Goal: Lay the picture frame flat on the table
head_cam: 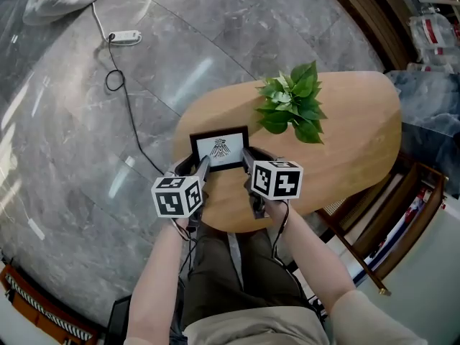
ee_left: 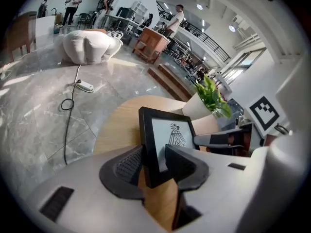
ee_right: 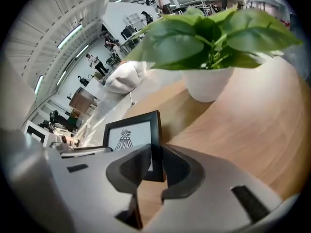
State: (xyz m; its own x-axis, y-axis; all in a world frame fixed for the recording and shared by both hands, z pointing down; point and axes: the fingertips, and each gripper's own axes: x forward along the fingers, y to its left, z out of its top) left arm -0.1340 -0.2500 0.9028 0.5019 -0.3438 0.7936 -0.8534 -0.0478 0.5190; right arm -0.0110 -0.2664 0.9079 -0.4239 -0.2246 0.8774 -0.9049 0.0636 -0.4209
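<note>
Head view, reading from the left: a white power strip point(head_cam: 126, 38) and its black cable point(head_cam: 123, 99) lie on the grey stone floor point(head_cam: 65, 164), well apart from the rounded wooden worktop point(head_cam: 352, 142). Near the worktop's close edge the picture frame point(head_cam: 219, 149) stands upright, black-rimmed, with a bird-like drawing facing the person. The left hand-held gripper point(head_cam: 202, 167) meets the frame's left side and the right hand-held gripper point(head_cam: 248, 162) its right side. Beyond the frame, to the right, sits a leafy potted plant point(head_cam: 291, 103). Only this view shows both bare forearms and both marker cubes together, but it hides how the pads sit.

Left gripper view fills that in. The frame's left upright bar stands between the two dark pads, one against the back and one on the glass side, so the jaws pinch the frame. It also shows a white cushion point(ee_left: 90, 46) on the floor and people point(ee_left: 74, 1) far behind, neither seen from the right side in the same way. The other gripper's finger shows at the frame's far edge.

Right gripper view shows the frame's right bar clamped between its own pads. It alone reveals the plant's white pot point(ee_right: 209, 84), which the leaves cover from above, standing on the worktop apart from the frame.
</note>
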